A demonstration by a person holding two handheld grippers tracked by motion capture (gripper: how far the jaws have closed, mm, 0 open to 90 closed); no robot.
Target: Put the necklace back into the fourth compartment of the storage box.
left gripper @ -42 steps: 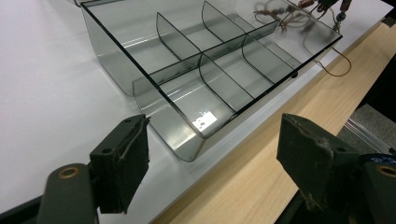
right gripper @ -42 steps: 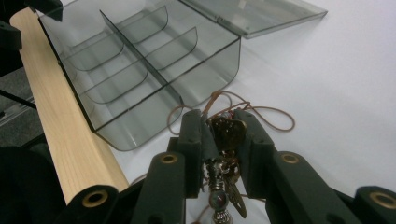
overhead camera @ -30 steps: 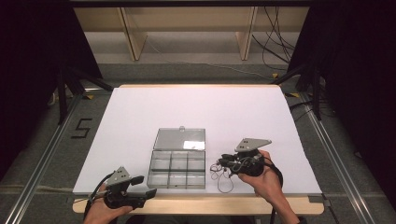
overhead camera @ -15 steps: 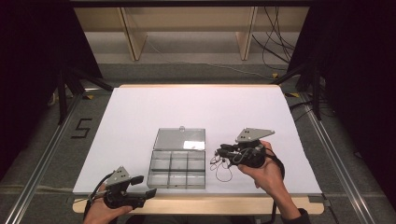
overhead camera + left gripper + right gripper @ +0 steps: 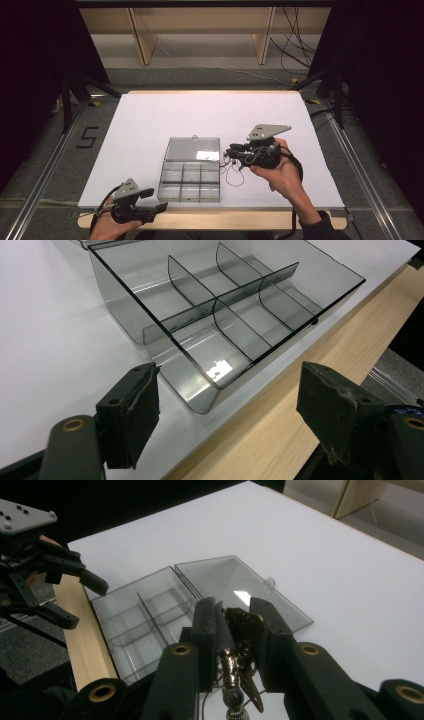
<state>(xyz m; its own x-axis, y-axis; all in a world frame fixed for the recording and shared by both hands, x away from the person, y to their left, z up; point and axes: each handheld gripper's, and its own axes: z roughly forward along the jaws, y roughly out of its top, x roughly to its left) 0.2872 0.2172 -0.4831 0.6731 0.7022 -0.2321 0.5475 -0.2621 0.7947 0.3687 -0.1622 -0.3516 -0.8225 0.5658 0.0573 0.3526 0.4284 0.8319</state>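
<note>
On the white table (image 5: 150, 125), my right gripper (image 5: 235, 625) clamps a necklace (image 5: 240, 670) beside the open box (image 5: 190, 180); my left gripper (image 5: 225, 410) gapes, empty.

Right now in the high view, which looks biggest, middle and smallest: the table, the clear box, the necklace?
1. Table, biggest.
2. Clear box with its open lid.
3. Necklace dangling from the right gripper, smallest.

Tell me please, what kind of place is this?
Probably a lab recording station, not a home. A white table stands between black curtains, loose cables lie on the floor behind it, and a floor mark "5" labels the spot.
</note>
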